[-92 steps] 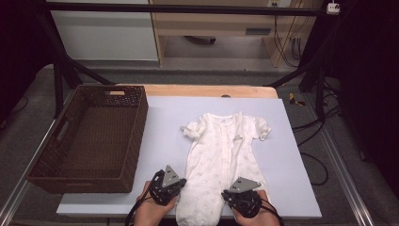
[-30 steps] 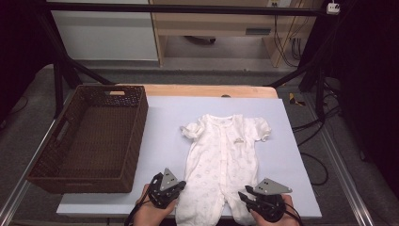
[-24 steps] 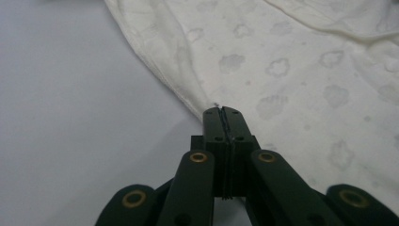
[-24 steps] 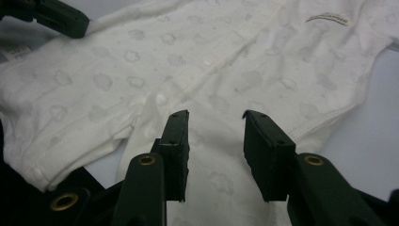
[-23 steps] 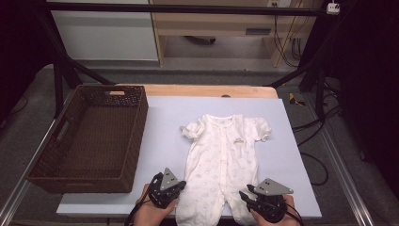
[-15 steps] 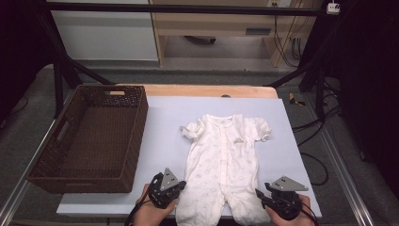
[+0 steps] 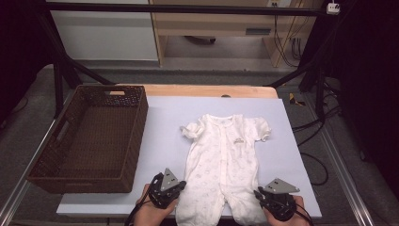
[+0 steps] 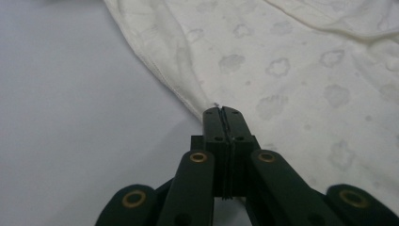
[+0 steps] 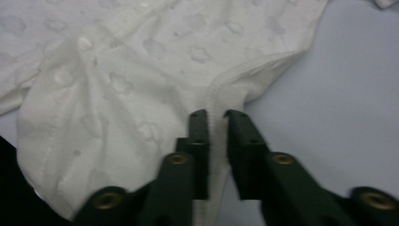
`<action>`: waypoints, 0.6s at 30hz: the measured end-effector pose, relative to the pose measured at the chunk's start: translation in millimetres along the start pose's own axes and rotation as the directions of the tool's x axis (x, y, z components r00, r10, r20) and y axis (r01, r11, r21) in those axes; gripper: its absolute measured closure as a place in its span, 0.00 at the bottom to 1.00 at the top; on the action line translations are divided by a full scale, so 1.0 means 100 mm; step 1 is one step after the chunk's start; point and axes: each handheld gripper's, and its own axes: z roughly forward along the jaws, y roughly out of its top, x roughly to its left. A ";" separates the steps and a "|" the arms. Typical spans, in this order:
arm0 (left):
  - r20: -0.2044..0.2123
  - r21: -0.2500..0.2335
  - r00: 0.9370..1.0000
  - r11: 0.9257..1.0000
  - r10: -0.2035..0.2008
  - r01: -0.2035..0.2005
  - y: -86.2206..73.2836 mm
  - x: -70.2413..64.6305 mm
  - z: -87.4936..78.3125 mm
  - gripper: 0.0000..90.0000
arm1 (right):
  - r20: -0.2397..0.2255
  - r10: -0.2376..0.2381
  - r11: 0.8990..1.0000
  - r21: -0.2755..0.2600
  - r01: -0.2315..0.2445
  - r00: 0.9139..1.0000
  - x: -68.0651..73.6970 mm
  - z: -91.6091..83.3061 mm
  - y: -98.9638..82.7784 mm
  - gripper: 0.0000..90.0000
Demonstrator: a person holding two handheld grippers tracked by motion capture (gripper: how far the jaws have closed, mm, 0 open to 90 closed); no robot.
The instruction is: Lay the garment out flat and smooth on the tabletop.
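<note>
1. On the desk's pale mat (image 7: 301, 155) a white baby romper (image 7: 226, 160) lies spread flat, face up, sleeves out, its legs pointing toward the person; a dark wicker basket (image 7: 136, 136) stands empty just to its left.
2. At the near left leg edge, the left gripper (image 8: 222, 112) is clenched tight on the romper's side hem, the cloth nipped between its pads.
3. At the near right leg, the right gripper (image 9: 215, 115) has just been closing, and its jaws now straddle the stitched hem with the seam running between them (a thin gap shows, so I judge it pinching the fabric rather than clear of it).
4. Done, as I read it: the garment is laid out and both lower corners are taken.
5. Left: lifting or folding the legs up over the body, any further folds, and probably a transfer into the basket.
</note>
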 end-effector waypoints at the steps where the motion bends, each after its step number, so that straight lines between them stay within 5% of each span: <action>1: -0.001 0.000 1.000 1.000 0.001 -0.001 0.00 0.00 0.00 1.00 | 0.002 0.017 1.000 0.003 -0.017 1.000 -0.03 -0.01 0.00 0.99; 4: -0.003 -0.002 1.000 1.000 0.002 -0.002 0.00 -0.01 0.00 1.00 | 0.033 0.079 0.996 0.025 -0.080 0.996 -0.12 -0.06 -0.06 1.00; 9: -0.001 -0.001 1.000 1.000 0.003 -0.003 0.00 -0.01 -0.01 1.00 | 0.019 0.191 0.980 0.052 -0.192 0.981 -0.31 -0.11 -0.22 0.99; 14: -0.004 -0.001 1.000 1.000 0.007 -0.007 -0.01 -0.03 -0.01 1.00 | 0.027 0.167 0.986 -0.001 -0.167 0.986 -0.27 -0.15 -0.16 0.88; 18: -0.009 -0.005 1.000 1.000 0.009 -0.009 -0.01 -0.04 -0.01 1.00 | -0.037 0.099 0.992 -0.074 -0.101 0.994 -0.10 -0.17 -0.04 0.81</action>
